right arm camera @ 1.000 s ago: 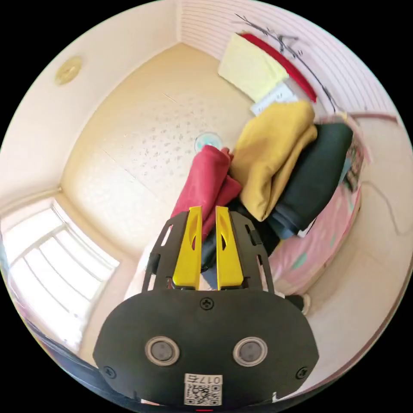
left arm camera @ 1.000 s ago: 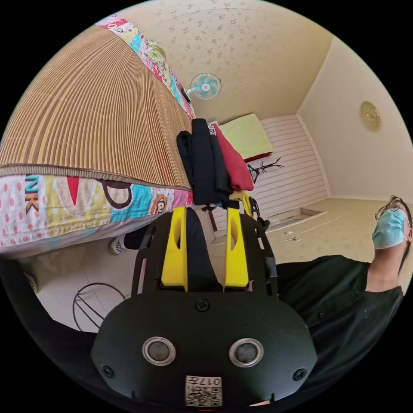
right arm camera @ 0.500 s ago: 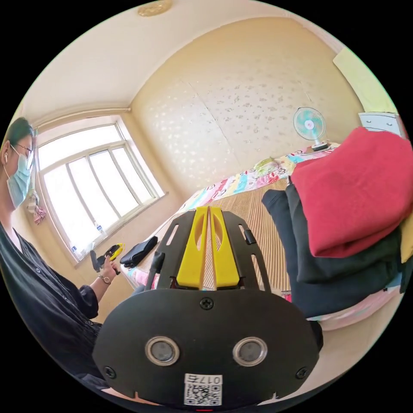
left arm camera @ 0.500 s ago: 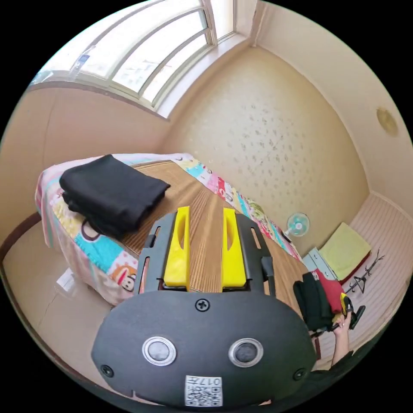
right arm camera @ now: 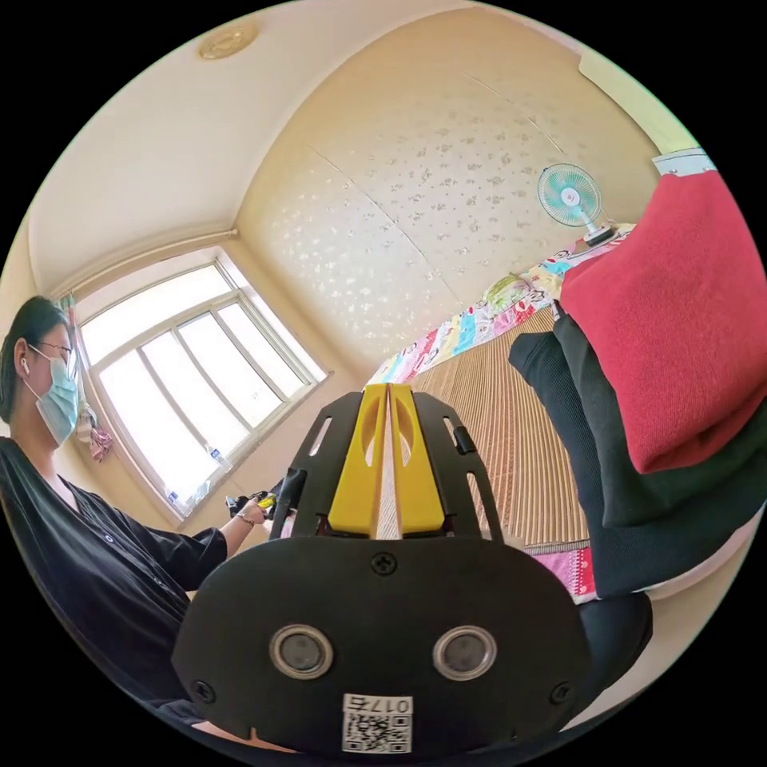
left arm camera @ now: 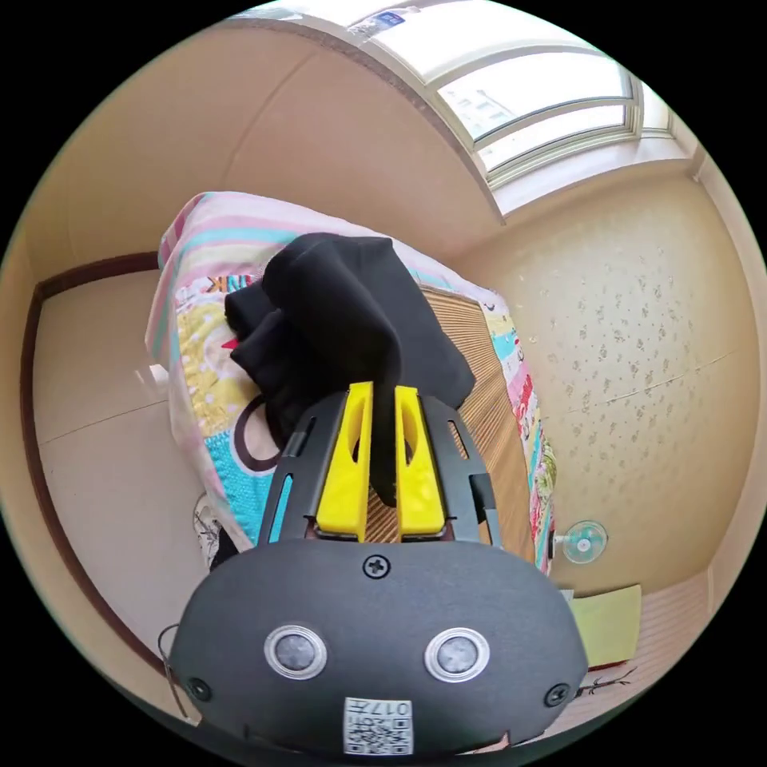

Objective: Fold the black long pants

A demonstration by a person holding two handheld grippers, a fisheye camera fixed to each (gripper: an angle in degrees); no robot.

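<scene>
Here the pants, soft, limp and light by the look, are bunched at the corner of the bed, pinched at an edge by the left claw, while the right claw is kept closed and empty; a hem or waistband would be gripped best.

- Daylight is pouring in through the window, blowing out the panes pretty hard.
- Room is looking bright and warm, shadows staying soft.
- Fisheye is bending everything near the edges; both views are looking sharp.
</scene>
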